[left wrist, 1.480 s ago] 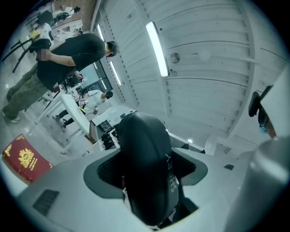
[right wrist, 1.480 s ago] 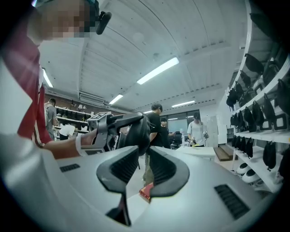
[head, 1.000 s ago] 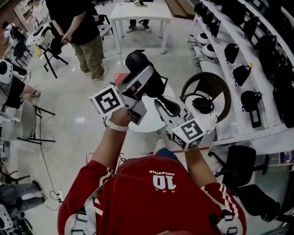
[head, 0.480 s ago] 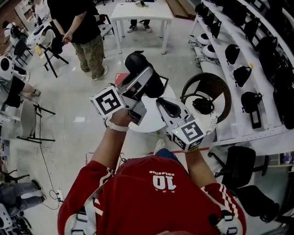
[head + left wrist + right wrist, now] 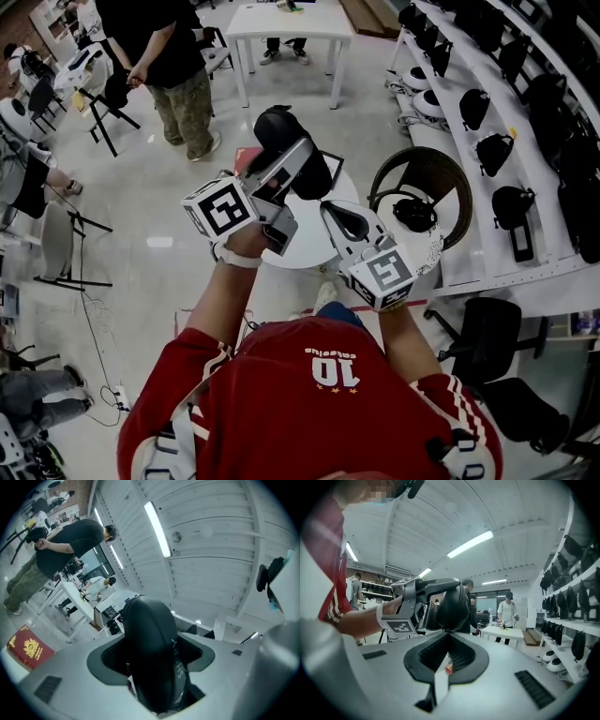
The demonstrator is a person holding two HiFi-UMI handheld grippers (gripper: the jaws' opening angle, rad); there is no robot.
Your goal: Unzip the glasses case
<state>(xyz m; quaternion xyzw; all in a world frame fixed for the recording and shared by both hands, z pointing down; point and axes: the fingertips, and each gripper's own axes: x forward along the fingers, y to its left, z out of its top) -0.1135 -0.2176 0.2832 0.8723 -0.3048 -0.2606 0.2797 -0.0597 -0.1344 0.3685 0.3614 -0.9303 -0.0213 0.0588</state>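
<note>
White and round, the counter (image 5: 302, 251) lies under both grippers. The glasses case (image 5: 281, 129) is not on it but held up in the air above its far edge.

The left gripper (image 5: 292, 161) has its jaws standing wide and clamped across the black hard-shell case, which fills the gap between them in the left gripper view. The right gripper (image 5: 327, 207) has its jaws drawn together to a point, and that point meets the near lower edge of the case.

Compared with a second ago, almost nothing differs. The left gripper's marker cube (image 5: 220, 208) shows a slight roll, the right gripper sits where it was, and the case keeps the same spot and tilt. I take this to mean the zip has not started to run. The shell looks as closed as before, and the work seems to be at the stage of securing the pull.

Much is hard to read:
- The zip line and its pull do not show in any view, so I cannot tell whether the right jaws actually pinch the pull or only touch the shell.
- From the head view, the left gripper covers the case's lower half.
- The lettering on the case is cut off by the jaws.
- A small orange-red speck (image 5: 449, 669) sits deep in the right gripper's throat, and I cannot identify it.
</note>
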